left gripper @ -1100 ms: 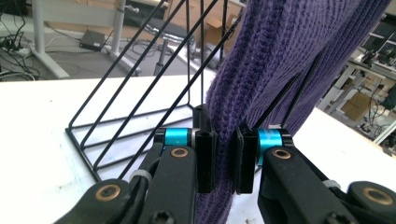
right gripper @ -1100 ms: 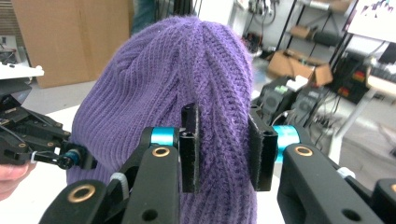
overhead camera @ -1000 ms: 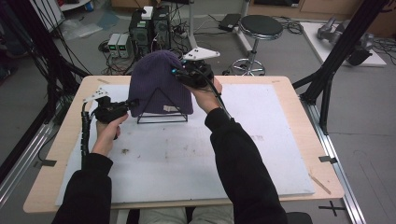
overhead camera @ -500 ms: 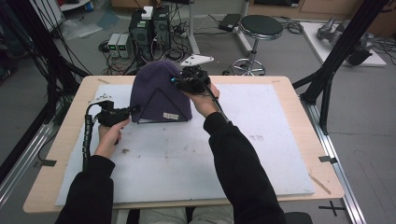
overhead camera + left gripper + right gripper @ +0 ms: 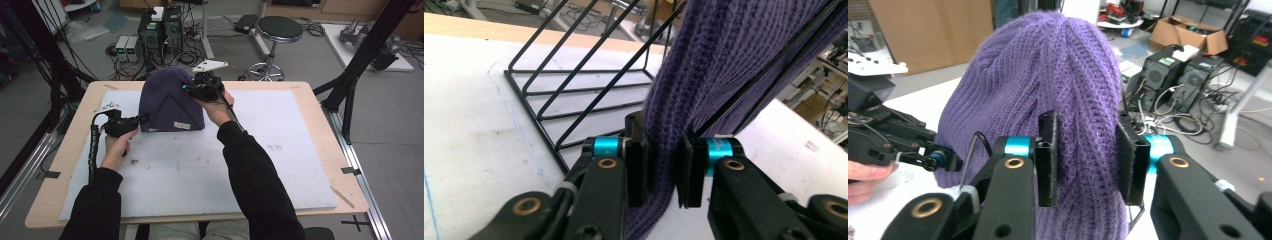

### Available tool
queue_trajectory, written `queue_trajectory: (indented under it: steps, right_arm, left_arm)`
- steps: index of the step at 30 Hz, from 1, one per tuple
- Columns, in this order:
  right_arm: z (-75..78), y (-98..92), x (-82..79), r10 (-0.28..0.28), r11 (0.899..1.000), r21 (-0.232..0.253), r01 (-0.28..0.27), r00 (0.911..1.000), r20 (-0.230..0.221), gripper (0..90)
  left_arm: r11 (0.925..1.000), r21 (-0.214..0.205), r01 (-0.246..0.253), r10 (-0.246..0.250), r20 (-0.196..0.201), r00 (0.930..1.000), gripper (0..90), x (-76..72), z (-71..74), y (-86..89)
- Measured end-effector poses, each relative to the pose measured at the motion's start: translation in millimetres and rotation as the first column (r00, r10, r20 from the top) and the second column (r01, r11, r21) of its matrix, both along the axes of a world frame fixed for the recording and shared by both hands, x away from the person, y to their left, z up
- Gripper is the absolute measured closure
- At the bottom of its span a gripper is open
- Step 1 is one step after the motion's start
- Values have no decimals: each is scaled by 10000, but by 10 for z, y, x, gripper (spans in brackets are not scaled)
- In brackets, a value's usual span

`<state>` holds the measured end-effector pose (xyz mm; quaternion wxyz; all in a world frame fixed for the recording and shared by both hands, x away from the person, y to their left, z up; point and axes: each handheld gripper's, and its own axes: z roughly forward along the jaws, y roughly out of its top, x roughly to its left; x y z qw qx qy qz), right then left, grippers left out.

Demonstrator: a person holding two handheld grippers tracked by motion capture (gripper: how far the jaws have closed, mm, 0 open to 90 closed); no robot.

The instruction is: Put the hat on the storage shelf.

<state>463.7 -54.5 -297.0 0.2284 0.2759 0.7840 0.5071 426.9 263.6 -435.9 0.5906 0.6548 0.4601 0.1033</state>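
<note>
On white table (image 5: 280, 165), upright purple beanie (image 5: 167, 100), crown up; both tongs (image 5: 659, 172) (image 5: 1088, 160) opening, fabric between

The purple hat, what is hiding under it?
A black wire rack stands under the purple knit hat. Its thin bars show in the left gripper view, running up beneath the knit. How far the rack reaches inside the hat is covered, and so is anything else in there.

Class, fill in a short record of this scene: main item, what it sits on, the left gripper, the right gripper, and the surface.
Main item: purple knit hat
Support: black wire stand, hat pulled over it
Left gripper: at the hat's lower edge, knit between its jaws, which have just been opening
Right gripper: jaws either side of the hat's upper part, just opening
Surface: white mat on a wooden table
</note>
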Motion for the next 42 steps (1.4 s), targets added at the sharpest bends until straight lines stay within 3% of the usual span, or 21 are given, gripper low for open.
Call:
queue_trajectory:
  steps: [3, 7, 10, 12, 16, 22, 26, 29, 32, 38, 42]
  right_arm:
    - [-11, -15, 21, 148, 9996, 257, -138, 9992, -378, 468]
    - [-3, -52, 32, 152, 9989, 455, -123, 9978, -643, 297]
    - [9, -87, 30, 80, 9986, 533, -43, 9976, -694, 198]
    - [24, -118, 14, 43, 9978, 667, -9, 9986, -523, 152]
    - [60, -203, -4, -40, 9977, 679, 71, 9989, -461, 127]
    - [154, -434, -66, -552, 9952, 782, 579, 9978, -369, 125]
    - [188, -623, -114, -1096, 9915, 640, 1129, 9925, -540, 120]
    - [212, -780, -167, -1548, 9868, 406, 1568, 9867, -487, 120]
    - [241, -957, -219, -2057, 9766, 476, 2099, 9753, -810, 120]
    - [218, -1310, -359, -2681, 9621, 361, 2703, 9618, -557, 120]
    - [188, -1510, -437, -2999, 9515, 566, 3024, 9527, -483, 120]
  left_arm:
    - [10000, -76, 44, -44, -19, 10000, 679, -1, 3, -2]
    - [9978, -656, 35, -26, 133, 9999, 509, -5, 32, -11]
    - [9995, -305, -121, 130, 288, 9995, 339, -23, 74, -47]
    - [9997, -193, -173, 180, 357, 9992, 321, -36, 95, -48]
    - [9978, -521, -408, 437, 563, 9975, 274, -71, 162, -29]
    - [9952, -537, -824, 883, 1201, 9888, 222, -170, 325, -13]
    - [9951, -330, -934, 972, 1407, 9853, 213, -236, 405, -10]
    - [9949, -252, -981, 1009, 1571, 9824, 205, -291, 457, -22]
    - [9945, -43, -1045, 1037, 1715, 9797, 206, -338, 501, -51]
    - [9921, 225, -1236, 1169, 1966, 9735, 207, -401, 566, -67]
    - [9898, 226, -1404, 1324, 2137, 9679, 207, -448, 611, -55]
